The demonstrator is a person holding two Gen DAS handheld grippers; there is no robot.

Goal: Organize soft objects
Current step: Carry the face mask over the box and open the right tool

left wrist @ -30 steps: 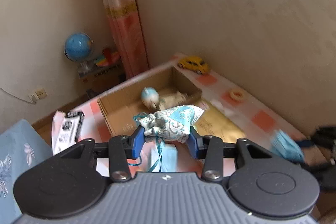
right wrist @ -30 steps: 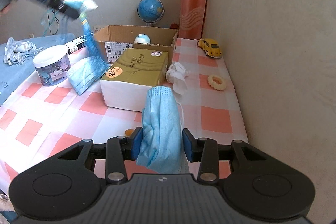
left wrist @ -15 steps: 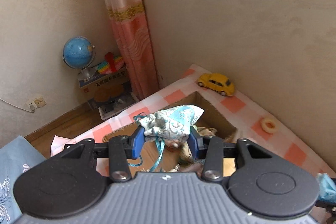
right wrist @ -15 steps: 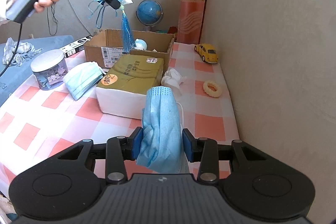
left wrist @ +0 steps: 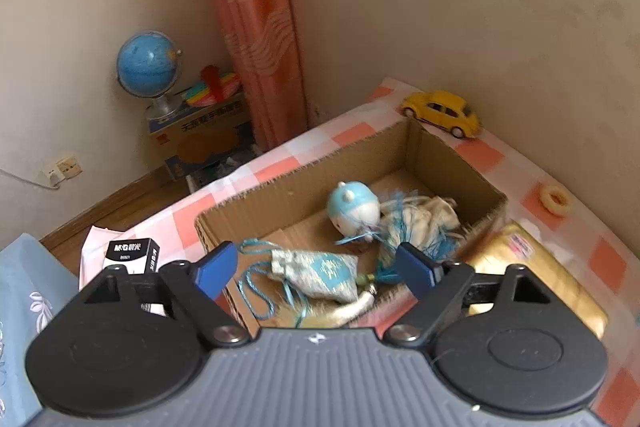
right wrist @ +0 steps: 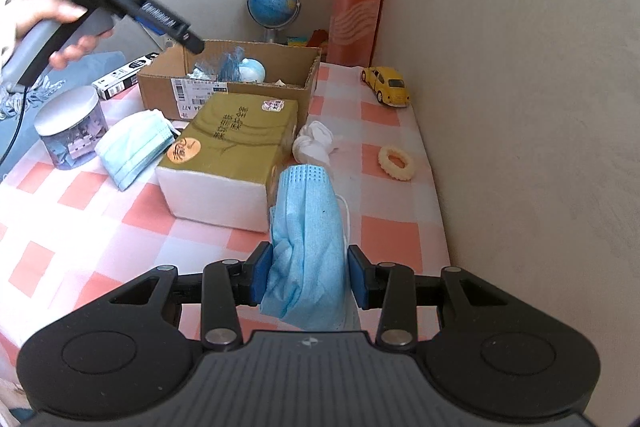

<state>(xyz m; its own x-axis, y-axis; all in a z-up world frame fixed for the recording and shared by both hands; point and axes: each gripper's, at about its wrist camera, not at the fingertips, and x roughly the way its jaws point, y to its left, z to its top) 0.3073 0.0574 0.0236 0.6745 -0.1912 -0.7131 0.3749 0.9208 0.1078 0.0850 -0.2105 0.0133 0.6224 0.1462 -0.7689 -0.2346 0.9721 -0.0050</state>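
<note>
— What has changed at the left hand-held gripper (left wrist: 316,269)?

— Its jaws have just been opening and now stand wide. A second ago the blue pads pinched the pale blue-and-white brocade drawstring pouch (left wrist: 318,273); now it lies loose between them, touched by neither, inside the open brown cardboard box (left wrist: 304,195) near its front wall, cord and tassel trailing.

— Was the gripper over the box before?

— No. Earlier it was short of the box; now it hangs directly above the inside, seen in the right wrist view with its tip at the box's rim.

— What else lies in the box?

— A round blue-and-white plush toy (left wrist: 354,205) and a cream cloth bundle with blue fringe (left wrist: 420,223), touching each other.

— And the right hand-held gripper (right wrist: 308,277)?

— Unchanged: partly closed, pads pressing a folded light blue face mask (right wrist: 306,227), held above the pink-and-white checked surface (right wrist: 80,227), just beside the gold-topped white carton (right wrist: 232,147).
</note>
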